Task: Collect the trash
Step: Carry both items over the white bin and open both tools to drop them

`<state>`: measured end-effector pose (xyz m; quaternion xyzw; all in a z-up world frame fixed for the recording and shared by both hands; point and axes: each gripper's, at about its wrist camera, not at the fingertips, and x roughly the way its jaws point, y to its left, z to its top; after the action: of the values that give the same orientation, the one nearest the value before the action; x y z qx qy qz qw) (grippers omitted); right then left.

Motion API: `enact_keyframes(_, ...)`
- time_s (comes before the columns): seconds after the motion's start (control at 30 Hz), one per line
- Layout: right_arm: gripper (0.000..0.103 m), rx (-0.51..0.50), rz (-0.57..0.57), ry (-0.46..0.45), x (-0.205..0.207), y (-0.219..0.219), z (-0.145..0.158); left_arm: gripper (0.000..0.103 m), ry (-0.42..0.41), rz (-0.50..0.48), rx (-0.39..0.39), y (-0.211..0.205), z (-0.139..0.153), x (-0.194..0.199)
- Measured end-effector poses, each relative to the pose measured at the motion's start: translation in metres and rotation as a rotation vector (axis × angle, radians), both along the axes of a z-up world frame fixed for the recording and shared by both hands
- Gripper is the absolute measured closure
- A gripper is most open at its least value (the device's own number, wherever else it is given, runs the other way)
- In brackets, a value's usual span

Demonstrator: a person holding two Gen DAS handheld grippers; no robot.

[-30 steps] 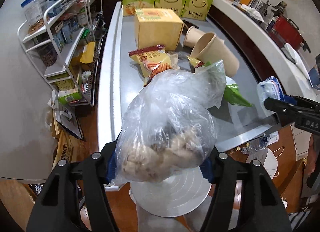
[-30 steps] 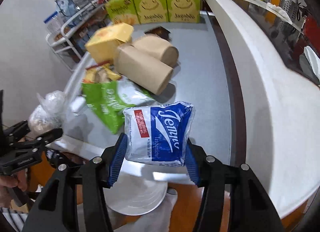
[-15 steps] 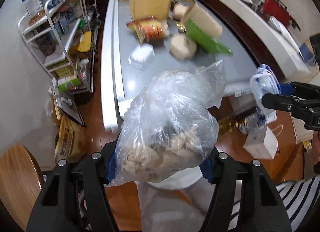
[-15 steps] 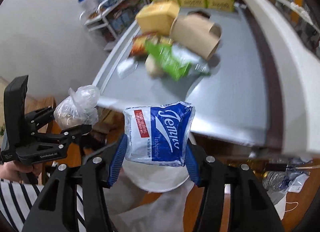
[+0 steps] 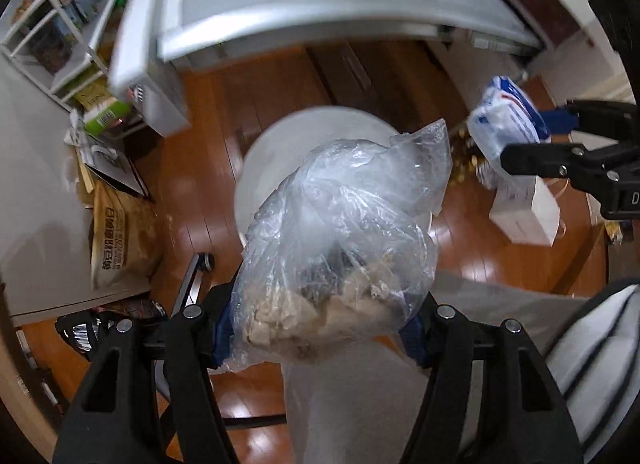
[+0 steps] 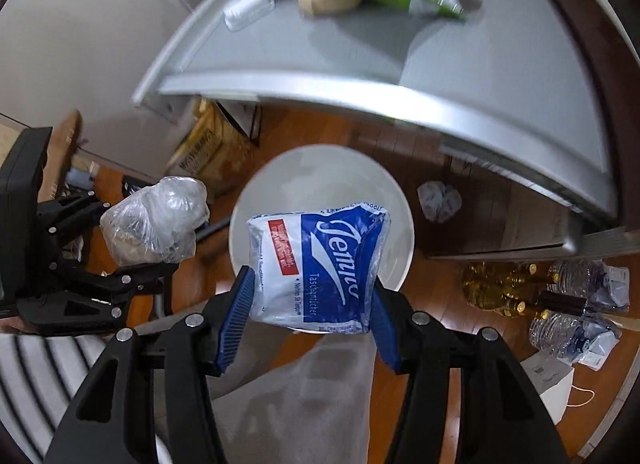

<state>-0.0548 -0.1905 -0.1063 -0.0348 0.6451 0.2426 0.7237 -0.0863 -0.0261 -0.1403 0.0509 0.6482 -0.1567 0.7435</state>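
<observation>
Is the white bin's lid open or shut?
Shut, it appears: the white bin shows a smooth closed top below the tissue pack.

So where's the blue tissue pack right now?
The tissue pack is pinched in the right tool, held over the white bin on the floor, just off the table's edge.

Left gripper (image 5: 320, 328) clamped on clear plastic bag (image 5: 340, 260), right gripper (image 6: 308, 324) squeezing blue tissue pack (image 6: 316, 268), both angled floorward
</observation>
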Motion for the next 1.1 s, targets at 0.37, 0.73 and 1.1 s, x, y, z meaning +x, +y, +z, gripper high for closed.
enact_keyframes(0.37, 0.050, -0.041, -0.099, 0.088, 0.017, 0.010, -0.064, 0.038, 0.050, -0.017, 0.068, -0.007, -0.049, 0.023)
enact_keyframes(0.73, 0.050, -0.038, -0.205, 0.124, 0.024, 0.003, -0.085, 0.038, 0.083, 0.007, 0.094, -0.009, -0.073, 0.035)
enact_keyframes(1.1, 0.050, -0.006, -0.221, 0.135, 0.031, 0.006, -0.084, 0.038, 0.062, -0.008, 0.089, -0.012, -0.070, 0.036)
